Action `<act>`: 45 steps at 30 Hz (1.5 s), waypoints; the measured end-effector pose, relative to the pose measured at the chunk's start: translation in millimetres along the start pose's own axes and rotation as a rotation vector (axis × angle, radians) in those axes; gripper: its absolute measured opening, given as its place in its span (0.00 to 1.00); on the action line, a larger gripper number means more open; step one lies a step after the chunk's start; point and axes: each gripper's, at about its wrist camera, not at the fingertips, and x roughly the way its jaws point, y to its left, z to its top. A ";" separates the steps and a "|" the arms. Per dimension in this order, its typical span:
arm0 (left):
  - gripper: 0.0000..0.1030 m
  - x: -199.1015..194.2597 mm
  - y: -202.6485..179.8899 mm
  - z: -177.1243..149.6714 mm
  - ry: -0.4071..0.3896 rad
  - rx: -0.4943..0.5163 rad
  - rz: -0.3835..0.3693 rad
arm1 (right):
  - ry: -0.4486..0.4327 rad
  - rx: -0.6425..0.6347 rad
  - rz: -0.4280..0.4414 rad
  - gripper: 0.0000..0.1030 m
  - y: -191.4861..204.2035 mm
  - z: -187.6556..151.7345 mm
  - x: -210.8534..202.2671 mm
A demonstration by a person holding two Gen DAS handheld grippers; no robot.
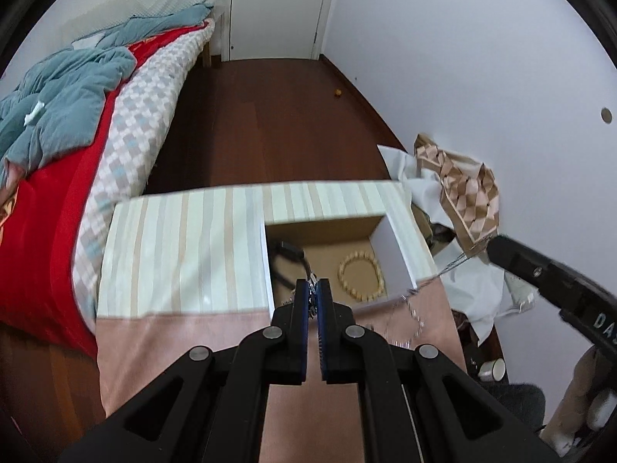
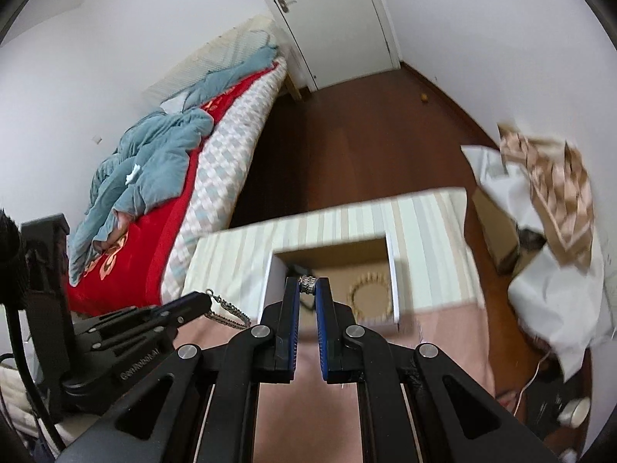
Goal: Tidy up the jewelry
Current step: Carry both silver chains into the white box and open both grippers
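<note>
A thin silver chain [image 1: 414, 297] hangs stretched between both grippers, its long axis running left to right over the near edge of the open cardboard box [image 1: 380, 237]. The left gripper [image 1: 313, 287] pinches one end; the right gripper [image 2: 307, 284] is clamped on the other, beaded end. A ring of pale wooden beads [image 1: 361, 276] lies flat in the box on the striped tablecloth [image 1: 185, 254].
</note>
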 end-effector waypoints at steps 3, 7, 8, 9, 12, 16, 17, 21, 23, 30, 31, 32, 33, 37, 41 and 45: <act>0.02 8.9 3.1 15.9 0.006 -0.015 -0.021 | 0.002 -0.010 -0.003 0.08 1.0 23.8 8.1; 0.02 28.8 4.9 34.9 0.028 -0.019 -0.035 | 0.035 0.000 -0.012 0.09 -6.6 43.3 32.1; 0.02 36.2 5.1 38.8 0.039 -0.020 -0.036 | 0.048 0.006 -0.017 0.08 -10.1 46.9 40.6; 0.02 41.2 4.8 41.4 0.048 -0.019 -0.040 | 0.061 0.012 -0.019 0.09 -14.1 50.2 49.8; 0.02 63.9 3.7 48.2 0.093 -0.019 -0.060 | 0.098 0.028 -0.035 0.08 -26.9 54.6 75.9; 0.02 96.0 0.0 55.5 0.159 -0.065 -0.134 | 0.138 0.040 -0.059 0.08 -42.9 54.6 105.6; 0.02 103.6 -2.1 57.8 0.172 -0.075 -0.154 | 0.148 0.044 -0.065 0.08 -47.0 54.5 112.9; 0.02 127.7 -9.2 67.0 0.217 -0.098 -0.214 | 0.180 0.065 -0.076 0.08 -62.3 53.5 133.6; 0.03 140.8 -11.2 70.8 0.243 -0.083 -0.194 | 0.197 0.073 -0.075 0.09 -67.6 52.2 140.4; 0.15 136.6 2.6 72.1 0.211 -0.037 0.045 | 0.304 0.100 -0.022 0.10 -72.7 45.5 161.8; 0.29 131.2 5.9 70.7 0.193 -0.034 0.069 | 0.316 0.098 -0.022 0.10 -71.8 44.7 163.3; 0.41 124.9 8.9 68.5 0.173 -0.030 0.098 | 0.326 0.099 -0.029 0.16 -70.9 43.8 164.1; 0.67 120.9 14.7 68.0 0.160 -0.030 0.120 | 0.332 0.098 -0.033 0.27 -70.1 42.5 163.8; 0.79 102.8 24.9 60.3 0.095 -0.019 0.211 | 0.318 0.075 -0.068 0.53 -62.4 38.8 156.3; 0.88 90.6 32.1 47.9 0.069 -0.032 0.261 | 0.302 0.029 -0.141 0.55 -54.6 33.6 145.4; 0.97 79.0 33.4 34.7 0.058 -0.036 0.288 | 0.286 -0.029 -0.236 0.83 -48.1 21.4 134.4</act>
